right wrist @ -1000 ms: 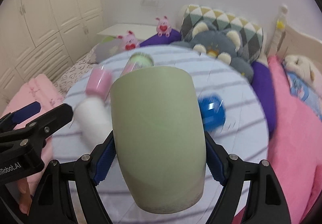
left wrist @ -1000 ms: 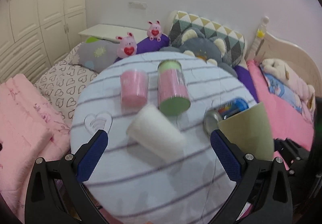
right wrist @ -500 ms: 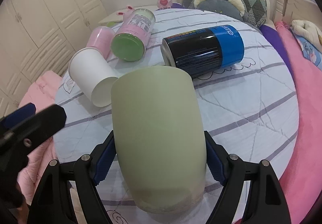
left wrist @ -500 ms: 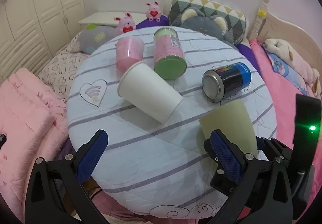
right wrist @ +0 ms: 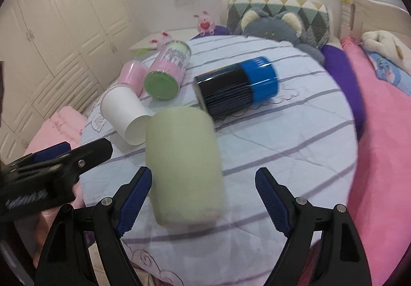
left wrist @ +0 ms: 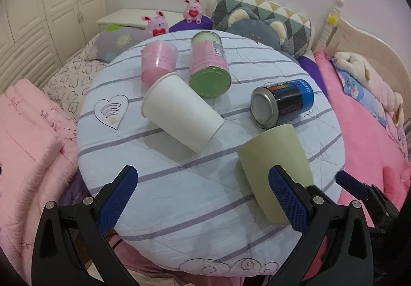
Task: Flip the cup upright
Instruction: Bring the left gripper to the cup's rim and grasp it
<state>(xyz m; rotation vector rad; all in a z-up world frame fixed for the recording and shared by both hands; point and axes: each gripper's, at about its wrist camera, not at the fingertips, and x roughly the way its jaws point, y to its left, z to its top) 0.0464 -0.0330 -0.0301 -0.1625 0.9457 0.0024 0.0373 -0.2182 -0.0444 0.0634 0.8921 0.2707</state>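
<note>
A pale green cup [left wrist: 274,168] stands on the round striped table [left wrist: 179,198] near its front right edge; its top is not visible. In the right wrist view the cup [right wrist: 183,165] is blurred and sits just ahead of my right gripper [right wrist: 204,196], which is open with its left pad close to the cup. My left gripper [left wrist: 205,198] is open and empty above the table's front. A white paper cup [left wrist: 179,116] lies on its side mid-table.
A pink cup [left wrist: 158,61], a pink-and-green canister [left wrist: 209,64] and a black-and-blue can [left wrist: 282,101] lie on the table behind. Pillows and plush toys [left wrist: 257,24] are at the back, pink bedding [left wrist: 372,132] is to the right, and wardrobes [right wrist: 51,29] are to the left.
My right gripper has opened and let go of the green cup, which now rests on the table. The right gripper has drawn back a little. The left gripper has stayed open.
</note>
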